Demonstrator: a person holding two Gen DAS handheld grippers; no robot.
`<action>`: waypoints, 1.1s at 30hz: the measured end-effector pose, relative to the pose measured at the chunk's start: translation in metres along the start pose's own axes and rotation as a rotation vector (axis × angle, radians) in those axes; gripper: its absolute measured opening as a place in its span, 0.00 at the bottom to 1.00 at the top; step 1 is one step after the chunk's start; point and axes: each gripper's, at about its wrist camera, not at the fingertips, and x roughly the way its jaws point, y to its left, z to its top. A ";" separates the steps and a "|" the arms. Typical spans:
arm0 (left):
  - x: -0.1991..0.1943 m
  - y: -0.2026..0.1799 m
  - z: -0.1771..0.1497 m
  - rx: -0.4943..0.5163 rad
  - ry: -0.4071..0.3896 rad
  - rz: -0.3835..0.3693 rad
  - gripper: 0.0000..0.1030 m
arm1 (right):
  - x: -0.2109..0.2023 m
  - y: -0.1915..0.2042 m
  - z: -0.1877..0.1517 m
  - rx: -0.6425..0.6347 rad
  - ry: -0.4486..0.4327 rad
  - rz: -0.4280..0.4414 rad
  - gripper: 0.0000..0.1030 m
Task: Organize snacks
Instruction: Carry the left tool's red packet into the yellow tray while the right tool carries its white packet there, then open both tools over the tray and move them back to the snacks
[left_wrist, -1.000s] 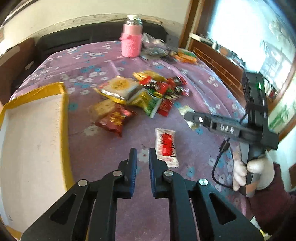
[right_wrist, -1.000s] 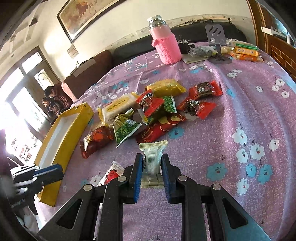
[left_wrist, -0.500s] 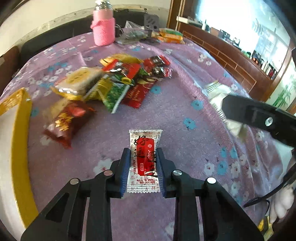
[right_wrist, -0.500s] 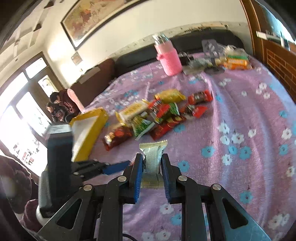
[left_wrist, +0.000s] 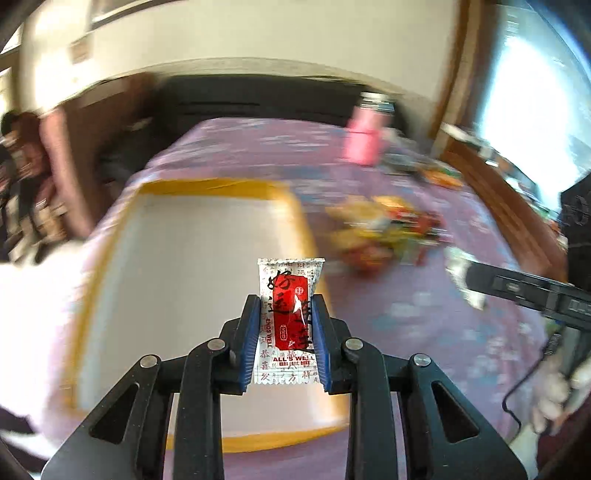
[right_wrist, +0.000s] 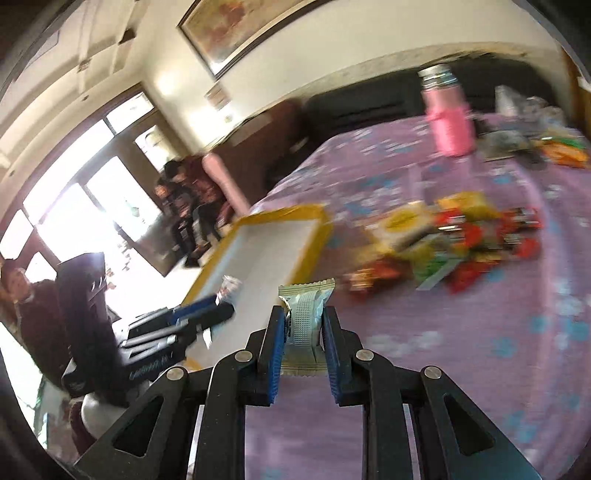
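My left gripper (left_wrist: 286, 317) is shut on a white snack packet with a red label (left_wrist: 289, 314) and holds it above the right part of the yellow-rimmed white tray (left_wrist: 207, 184). My right gripper (right_wrist: 303, 328) is shut on a pale green-white snack packet (right_wrist: 306, 314), held above the purple tablecloth just right of the tray (right_wrist: 314, 218). A pile of several snack packets (left_wrist: 388, 232) lies right of the tray; it also shows in the right wrist view (right_wrist: 454, 240). The left gripper (right_wrist: 207, 314) shows in the right wrist view over the tray, and the right gripper (left_wrist: 480, 280) at the right of the left view.
A pink bottle (left_wrist: 364, 133) stands at the far side of the flowered purple table (right_wrist: 480, 350), with more packets (right_wrist: 561, 147) beyond it. People sit by the window (right_wrist: 184, 192) at left. A dark sofa lies behind the table.
Both grippers have lifted and swung left with their packets. The left gripper closed on the red-label packet and now holds it over the tray; the right one is beside the tray.
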 end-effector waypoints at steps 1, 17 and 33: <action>0.002 0.019 -0.002 -0.027 0.018 0.028 0.24 | 0.014 0.012 0.001 -0.005 0.025 0.028 0.20; 0.035 0.116 -0.028 -0.195 0.100 0.078 0.30 | 0.220 0.113 -0.007 -0.086 0.290 0.014 0.23; -0.123 0.044 0.012 -0.253 -0.209 -0.325 0.65 | 0.003 0.010 0.028 0.053 -0.036 -0.090 0.39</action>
